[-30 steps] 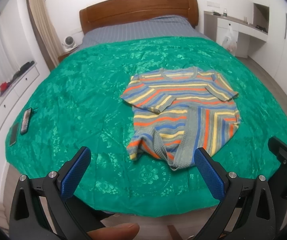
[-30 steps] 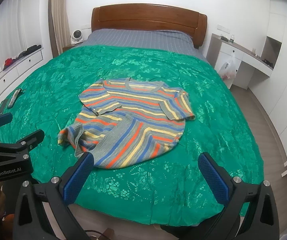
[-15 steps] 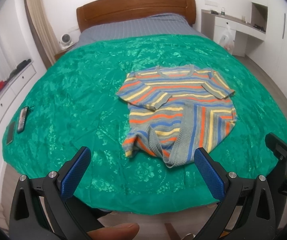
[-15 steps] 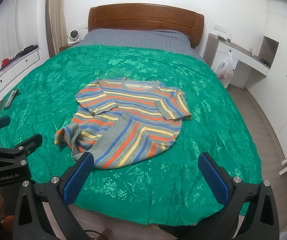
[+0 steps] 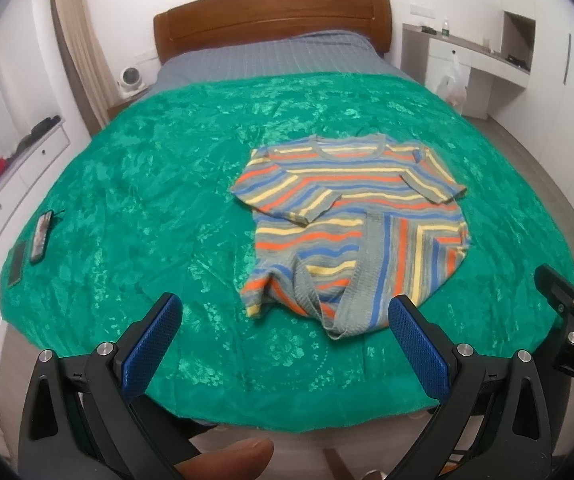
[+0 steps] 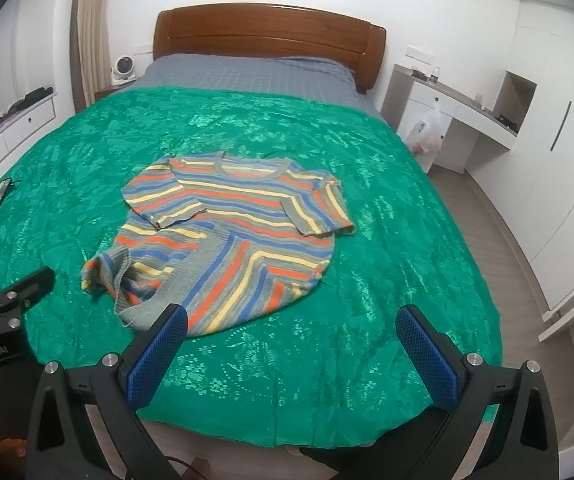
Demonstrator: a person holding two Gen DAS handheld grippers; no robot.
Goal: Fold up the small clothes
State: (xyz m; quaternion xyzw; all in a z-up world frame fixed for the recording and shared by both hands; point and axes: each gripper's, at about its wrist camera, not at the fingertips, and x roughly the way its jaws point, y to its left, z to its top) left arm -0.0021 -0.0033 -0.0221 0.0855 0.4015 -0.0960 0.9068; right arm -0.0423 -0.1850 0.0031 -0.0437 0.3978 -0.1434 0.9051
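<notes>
Over the last second both claws drew back a little from the bed, so the shirt [image 5: 351, 216] sat slightly farther ahead of them and higher in each view than before. The left claw [image 5: 283, 344] was spread wide and held nothing; the right claw [image 6: 293, 354] was just as wide and empty. The shirt lay on the green cover [image 5: 147, 208], ahead of both claws, collar away and hem toward them, its long axis running away from them. Its lower right part was folded across the front, and the hem was bunched. Ahead of the left claw the bunched hem lay just right of centre; ahead of the right claw it lay to the left, with the folded edge nearest its left pad. The left claw seemed the nearer to the bunched corner. Far left of the left claw, near the bed's edge, lay a remote [image 5: 41, 236] and a phone [image 5: 17, 262], well apart from the shirt. Nothing stood between claws and shirt.
</notes>
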